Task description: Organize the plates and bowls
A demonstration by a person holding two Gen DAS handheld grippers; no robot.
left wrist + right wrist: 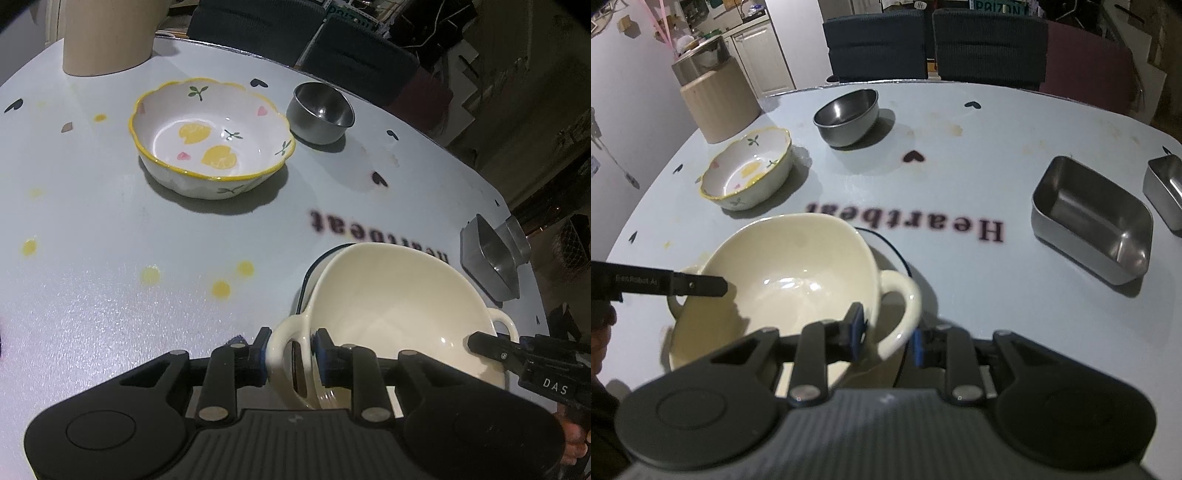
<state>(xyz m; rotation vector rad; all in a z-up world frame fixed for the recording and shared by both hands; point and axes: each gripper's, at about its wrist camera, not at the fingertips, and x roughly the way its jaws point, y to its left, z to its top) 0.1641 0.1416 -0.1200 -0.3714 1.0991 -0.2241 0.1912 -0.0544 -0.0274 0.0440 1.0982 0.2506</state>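
Cream two-handled bowl (pixel 399 314) sits tilted, held off level over a white plate with a dark rim (pixel 314 273), near the printed word "Heartbeat" (pixel 908 225) on the pale tablecloth (pixel 110 295).

Left gripper (pixel 289 354): both blue-padded fingers closed in on one loop handle of the cream bowl, pads pressed against either side of the loop.

Right gripper (pixel 886 338): narrowly parted; fingers straddle the bowl's other handle (pixel 901 314), one inside the rim side, one outside. Appears to be clamped on it, though contact on the outer pad is not clear.

Taking the cream bowl as landmark:
- Flower-painted bowl with yellow scalloped rim (pixel 212 136) stands beyond it, toward the beige ribbed canister (pixel 107 37).
- Round steel bowl (pixel 319 112) further back, just beside the flowered one, not touching.
- Rectangular steel tray (pixel 1089 221) off to the right-gripper side, well apart; a second steel tray (pixel 1165 188) just past that, at the table edge.

Dark chairs (pixel 934 44) behind the table.
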